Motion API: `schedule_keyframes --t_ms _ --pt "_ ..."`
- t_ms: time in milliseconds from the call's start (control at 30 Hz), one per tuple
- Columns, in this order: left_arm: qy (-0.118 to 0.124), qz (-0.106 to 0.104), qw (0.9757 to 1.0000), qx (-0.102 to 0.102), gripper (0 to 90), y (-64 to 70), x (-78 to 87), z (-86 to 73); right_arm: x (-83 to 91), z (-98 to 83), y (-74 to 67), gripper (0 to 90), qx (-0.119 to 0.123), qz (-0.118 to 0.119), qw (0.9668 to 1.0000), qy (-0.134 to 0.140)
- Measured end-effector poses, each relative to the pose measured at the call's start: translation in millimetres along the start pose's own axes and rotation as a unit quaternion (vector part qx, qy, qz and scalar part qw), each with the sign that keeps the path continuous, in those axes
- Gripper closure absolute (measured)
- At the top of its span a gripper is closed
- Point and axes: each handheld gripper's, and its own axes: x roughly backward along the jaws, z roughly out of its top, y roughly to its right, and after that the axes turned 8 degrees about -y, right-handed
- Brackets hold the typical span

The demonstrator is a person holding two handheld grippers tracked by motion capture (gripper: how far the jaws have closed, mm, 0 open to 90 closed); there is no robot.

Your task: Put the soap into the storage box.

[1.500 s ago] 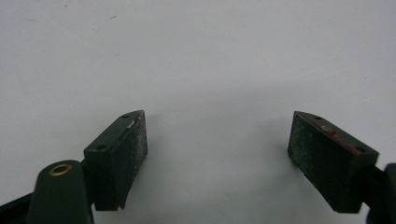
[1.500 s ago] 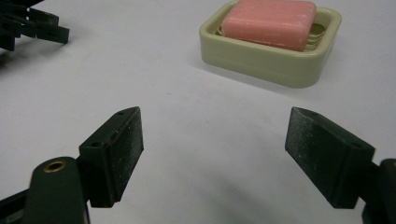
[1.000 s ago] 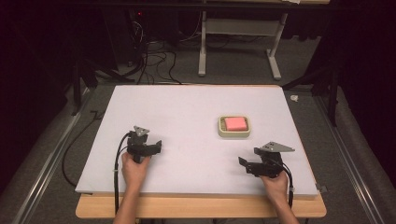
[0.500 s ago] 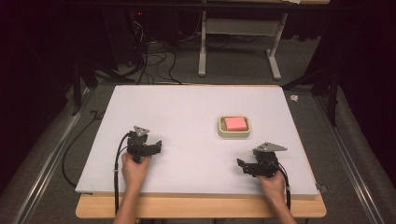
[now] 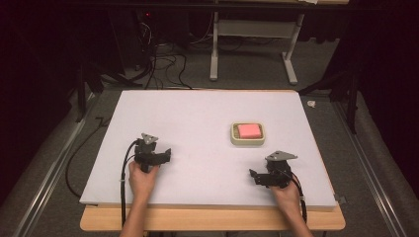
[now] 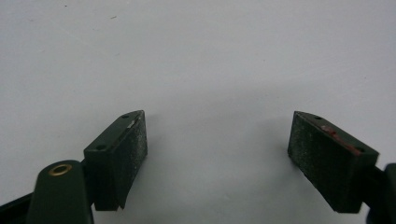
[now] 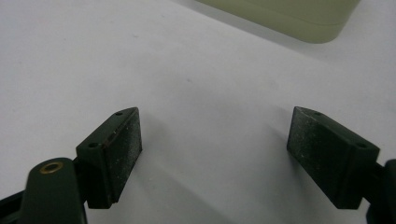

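Note:
A pink block lies in a shallow beige tray on the right half of the white tabletop. My left gripper rests low over the board at the front left, open, with bare white surface between its pads. My right gripper sits at the front right, just in front of the tray, and is open too, holding nothing. In the right gripper view the tray's beige wall shows at the top, well beyond the pads.
The white board lies on a wooden table whose edge shows at the front. Metal rails run along both sides on the floor. Behind the table are cables and a white desk frame.
My right gripper has drifted slightly left and toward the front edge. The left gripper, tray and block have not moved.

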Motion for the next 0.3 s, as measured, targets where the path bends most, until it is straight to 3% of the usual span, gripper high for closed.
schedule_keyframes --t_ms 300 --pt "0.0 0.0 1.0 0.0 20.5 0.0 0.0 0.0 -0.2 -0.1 -0.5 17.3 0.003 -0.001 1.0 -0.001"
